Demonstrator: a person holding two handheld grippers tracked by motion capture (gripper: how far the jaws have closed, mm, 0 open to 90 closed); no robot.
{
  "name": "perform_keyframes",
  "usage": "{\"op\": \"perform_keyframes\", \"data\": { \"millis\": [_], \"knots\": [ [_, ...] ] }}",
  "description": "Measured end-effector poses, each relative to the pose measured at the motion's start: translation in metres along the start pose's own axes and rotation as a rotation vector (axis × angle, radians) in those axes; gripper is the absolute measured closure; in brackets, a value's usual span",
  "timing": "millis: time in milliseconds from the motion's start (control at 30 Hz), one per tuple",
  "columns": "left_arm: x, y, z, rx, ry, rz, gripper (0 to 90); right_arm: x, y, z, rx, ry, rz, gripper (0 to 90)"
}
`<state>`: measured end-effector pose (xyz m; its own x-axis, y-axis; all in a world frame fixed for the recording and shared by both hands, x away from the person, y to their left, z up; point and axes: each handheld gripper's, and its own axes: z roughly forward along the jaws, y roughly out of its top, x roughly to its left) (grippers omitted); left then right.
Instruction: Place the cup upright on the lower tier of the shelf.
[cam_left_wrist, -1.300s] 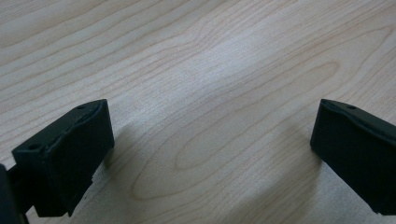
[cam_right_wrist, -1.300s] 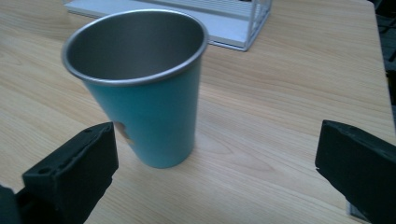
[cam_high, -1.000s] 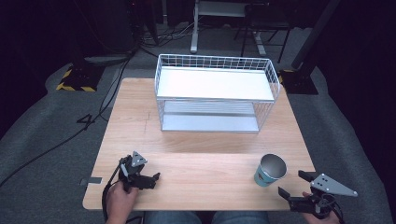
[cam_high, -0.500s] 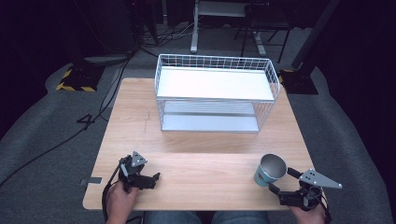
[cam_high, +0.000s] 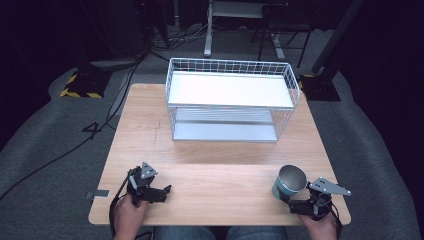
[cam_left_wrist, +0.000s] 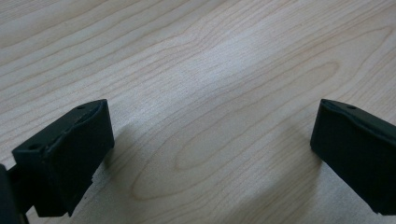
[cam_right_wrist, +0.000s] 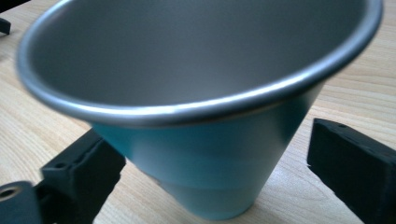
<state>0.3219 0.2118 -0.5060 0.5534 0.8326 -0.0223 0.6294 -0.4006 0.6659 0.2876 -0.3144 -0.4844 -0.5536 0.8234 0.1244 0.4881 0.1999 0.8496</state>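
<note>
A light blue metal cup (cam_high: 290, 181) with a grey inside stands upright near the table's front right corner. My right gripper (cam_high: 289, 199) reaches it from the front edge, and its jaws have just been closing with the cup (cam_right_wrist: 205, 154) between them. One finger (cam_right_wrist: 79, 177) sits close against the cup's side, while the other is still apart from it. At the front left, my left gripper (cam_high: 165, 192) rests low over the bare wood, its jaws wide open (cam_left_wrist: 210, 154) with nothing between them.
A white wire rack (cam_high: 230, 100) with two shelves stands at the back of the wooden table (cam_high: 220, 160). Bare wood lies between the rack and both grippers. Beyond the table, dark stands and cables rest on grey floor.
My right gripper has come in from the right, toward the cup and lower, and its jaws now stand on either side of the cup. The left gripper has stayed still.
</note>
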Motion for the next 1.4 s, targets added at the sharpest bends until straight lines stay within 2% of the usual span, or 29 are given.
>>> {"op": "perform_keyframes", "data": {
  "millis": [67, 333, 467, 767, 1000, 1400],
  "knots": [
    [0.0, 0.0, 0.0, 0.0, 0.0, 0.0, 0.0, 0.0, -0.001, 0.001, -0.004, 0.0, 0.017, 7.4],
    [0.0, 0.0, 0.0, 0.0, 0.0, 0.0, 0.0, 0.0, -0.005, 0.015, 0.003, 0.025, 0.023, 16.0],
    [0.0, 0.0, 0.0, 0.0, 0.0, 0.0, 0.0, 0.003, -0.003, 0.019, 0.002, 0.009, 0.008, 19.0],
    [0.0, 0.0, 0.0, 0.0, 0.0, 0.0, 0.0, 0.004, 0.0, 0.015, -0.001, -0.007, 0.008, 20.8],
    [0.0, 0.001, 0.0, 0.001, -0.002, -0.001, 0.0, 0.013, 0.004, 0.011, 0.011, -0.002, -0.036, 21.0],
    [0.0, 0.001, 0.0, 0.001, -0.002, -0.001, 0.0, 0.017, 0.019, 0.012, 0.02, 0.018, -0.053, 21.1]
  ]
}}
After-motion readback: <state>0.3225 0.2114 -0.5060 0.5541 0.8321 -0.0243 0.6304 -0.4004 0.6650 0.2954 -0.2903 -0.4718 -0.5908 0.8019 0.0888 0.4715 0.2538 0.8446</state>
